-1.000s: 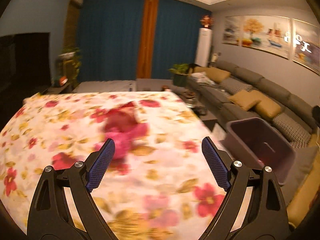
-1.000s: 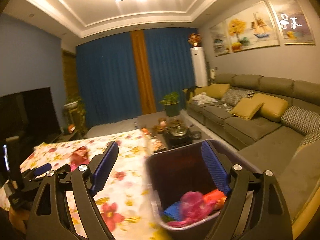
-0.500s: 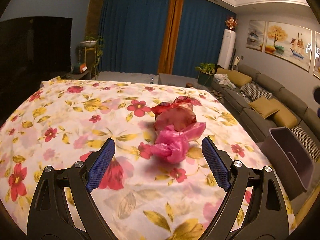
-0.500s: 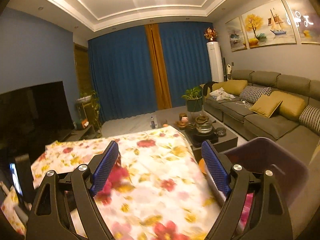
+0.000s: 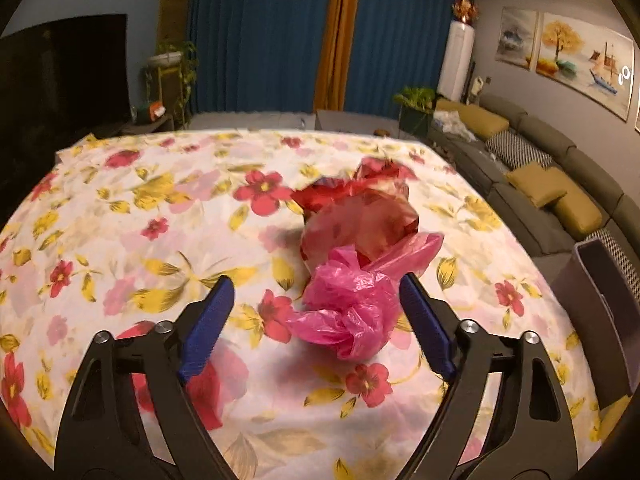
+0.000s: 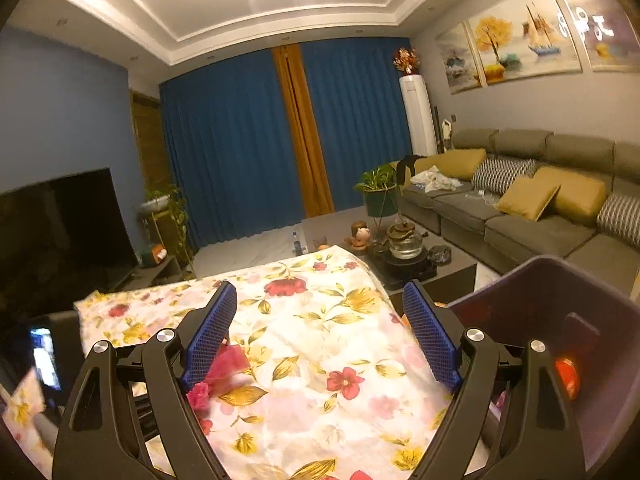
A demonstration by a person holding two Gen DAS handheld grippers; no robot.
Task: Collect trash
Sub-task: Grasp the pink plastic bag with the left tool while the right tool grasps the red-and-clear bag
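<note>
Jaws, my left gripper (image 5: 314,322): apart but just been closing, the pink bag (image 5: 349,312) lying between them; its right edge is at the right pad, whether touching I cannot tell. Jaws, my right gripper (image 6: 319,336): wide apart, nothing between them but cloth.

Near: pink bag, crumpled, resting on the floral tablecloth (image 5: 160,216).

Just beyond it and touching: red wrapper (image 5: 360,216), crumpled, translucent, slightly blurred.

Right, off the table's edge: purple bin (image 6: 560,308), open top. Something red-orange (image 6: 568,376) shows inside, partly hidden by my right gripper's finger.

In the right wrist view the pink bag peeks out behind the left pad.

Far left: dark television (image 6: 60,232).

Far right: grey sofa (image 6: 540,216) with yellow cushions.

Farthest: blue curtains (image 5: 260,32).
</note>
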